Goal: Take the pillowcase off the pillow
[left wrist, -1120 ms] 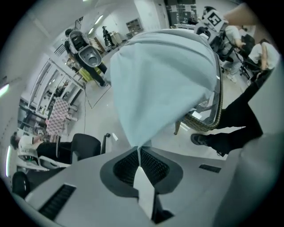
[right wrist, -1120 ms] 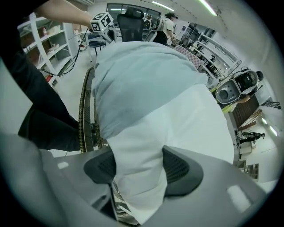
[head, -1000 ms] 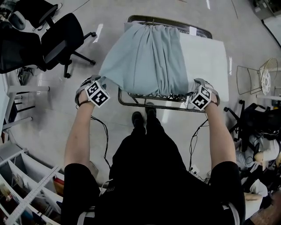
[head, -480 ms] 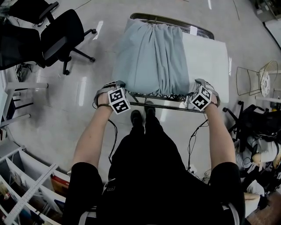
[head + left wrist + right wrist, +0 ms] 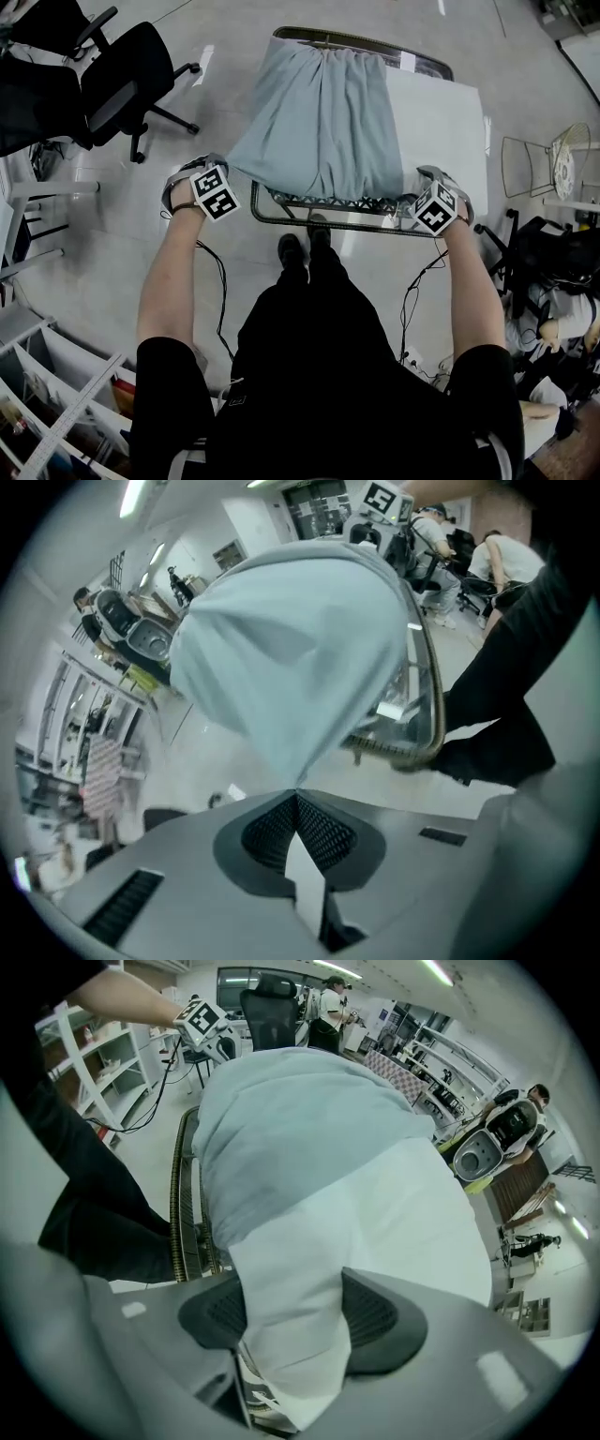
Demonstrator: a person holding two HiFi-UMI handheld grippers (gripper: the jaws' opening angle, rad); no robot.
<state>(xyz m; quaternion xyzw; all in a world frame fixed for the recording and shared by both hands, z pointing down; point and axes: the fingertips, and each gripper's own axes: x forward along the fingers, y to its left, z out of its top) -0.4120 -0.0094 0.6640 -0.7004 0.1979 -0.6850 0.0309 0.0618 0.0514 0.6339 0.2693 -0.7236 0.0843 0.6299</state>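
Head view — pillow (image 5: 437, 122) (white, partly out) in pillowcase (image 5: 319, 122); left gripper (image 5: 296, 797) just clamped pillowcase, right gripper (image 5: 291, 1321) pinches pillow.

floor: pale, glossy (image 5: 103, 244) | upper left: black office chairs (image 5: 124, 82) | lower left: white shelves (image 5: 52, 408)

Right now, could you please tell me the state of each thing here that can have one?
pillowcase: bunched over the pillow's left part, near corner pulled out sideways.
pillow: lying on the wire rack, right part bare.
left gripper: shut on the pillowcase corner.
right gripper: clamped on the pillow's bare near corner.
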